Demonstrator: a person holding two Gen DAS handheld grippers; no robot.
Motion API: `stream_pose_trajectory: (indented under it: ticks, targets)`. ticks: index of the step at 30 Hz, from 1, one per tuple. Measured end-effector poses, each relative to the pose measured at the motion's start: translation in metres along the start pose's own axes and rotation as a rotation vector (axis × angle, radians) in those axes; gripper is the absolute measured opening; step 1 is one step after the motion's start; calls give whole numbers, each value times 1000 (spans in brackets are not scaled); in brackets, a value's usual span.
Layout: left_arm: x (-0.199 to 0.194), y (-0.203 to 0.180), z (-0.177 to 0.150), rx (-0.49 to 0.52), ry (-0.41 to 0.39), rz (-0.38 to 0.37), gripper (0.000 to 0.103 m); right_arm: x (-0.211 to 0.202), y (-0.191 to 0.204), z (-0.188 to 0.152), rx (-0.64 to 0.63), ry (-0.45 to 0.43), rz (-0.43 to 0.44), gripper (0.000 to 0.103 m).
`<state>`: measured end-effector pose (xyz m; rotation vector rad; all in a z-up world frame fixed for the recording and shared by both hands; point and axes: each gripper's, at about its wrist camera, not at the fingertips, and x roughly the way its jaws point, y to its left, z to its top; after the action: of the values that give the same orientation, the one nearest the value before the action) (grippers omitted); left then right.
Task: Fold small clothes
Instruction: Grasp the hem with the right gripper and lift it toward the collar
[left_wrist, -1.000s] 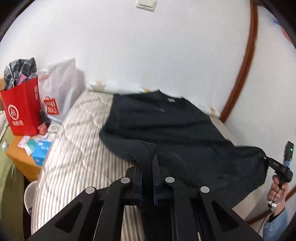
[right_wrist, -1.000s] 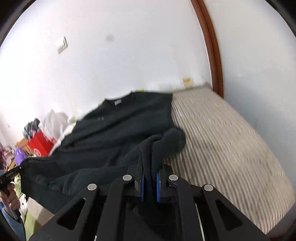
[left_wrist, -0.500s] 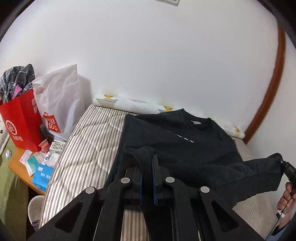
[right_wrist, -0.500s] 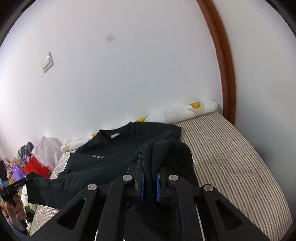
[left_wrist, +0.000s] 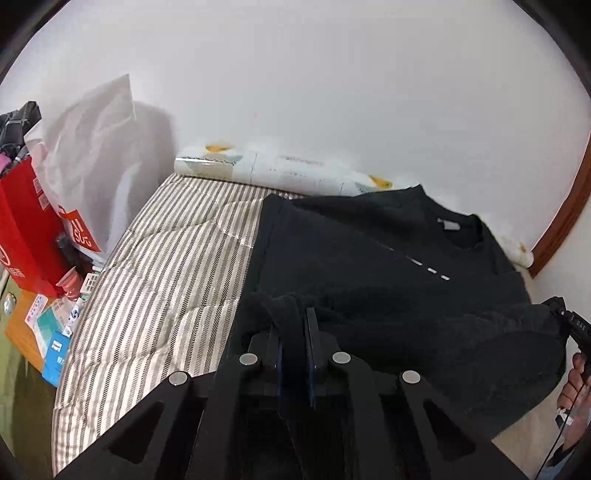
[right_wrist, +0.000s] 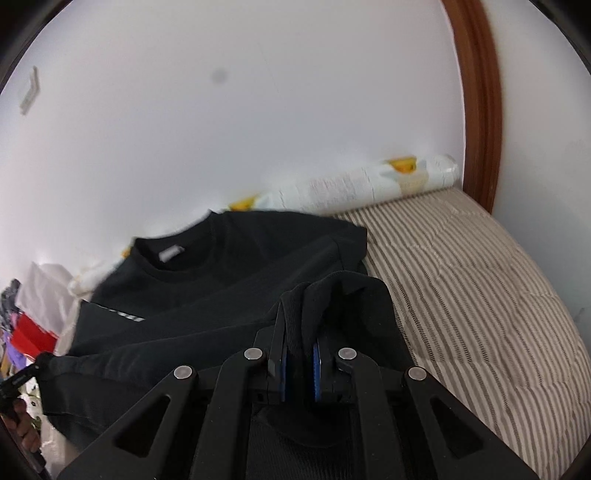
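A black sweatshirt (left_wrist: 369, 258) lies on the striped bed (left_wrist: 166, 258), collar toward the wall. My left gripper (left_wrist: 295, 317) pinches the left hem corner; its jaws are starting to open, with the fabric still between the pads. In the right wrist view my right gripper (right_wrist: 299, 321) is shut on the other hem corner of the sweatshirt (right_wrist: 221, 266). The hem edge stretches between both grippers, held above the chest. The right gripper (left_wrist: 572, 325) shows at the right edge of the left wrist view, and the left gripper (right_wrist: 22, 376) at the left edge of the right wrist view.
A rolled white bundle (left_wrist: 288, 170) lies along the wall at the head of the bed. A red bag (left_wrist: 26, 229), a white bag (left_wrist: 92, 147) and a cluttered side table (left_wrist: 26, 332) stand left of the bed. A brown door frame (right_wrist: 480, 110) rises on the right.
Both grippers have carried the hem forward over the sweatshirt toward the collar and slightly down, so the lower half now covers more of the chest.
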<state>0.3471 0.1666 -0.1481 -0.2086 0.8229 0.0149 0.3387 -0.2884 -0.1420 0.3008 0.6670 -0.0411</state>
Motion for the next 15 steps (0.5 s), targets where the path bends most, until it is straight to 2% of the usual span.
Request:
stream_pose_trajectory:
  ticks: [5, 8, 9, 10, 11, 12, 15]
  targets:
    - [11, -1, 0, 9, 25, 15, 12, 31, -8, -2, 12, 97, -30, 14]
    - [7, -3, -2, 38, 28, 8, 15, 22, -15, -7, 20, 127, 27, 23]
    - [1, -3, -4, 47, 29, 0, 21, 11, -17, -9, 12, 122, 39, 28]
    - [-1, -2, -5, 48, 33, -4, 26, -2, -18, -11, 5, 114, 44, 40]
    - [-6, -1, -8, 49, 38, -12, 39, -14, -20, -13, -2, 106, 50, 45]
    - [-13, 2, -13, 50, 38, -20, 47, -33, -24, -19, -11, 86, 56, 50]
    - [-31, 10, -30, 56, 35, -40, 51, -67, -33, -32, -38, 72, 18, 51]
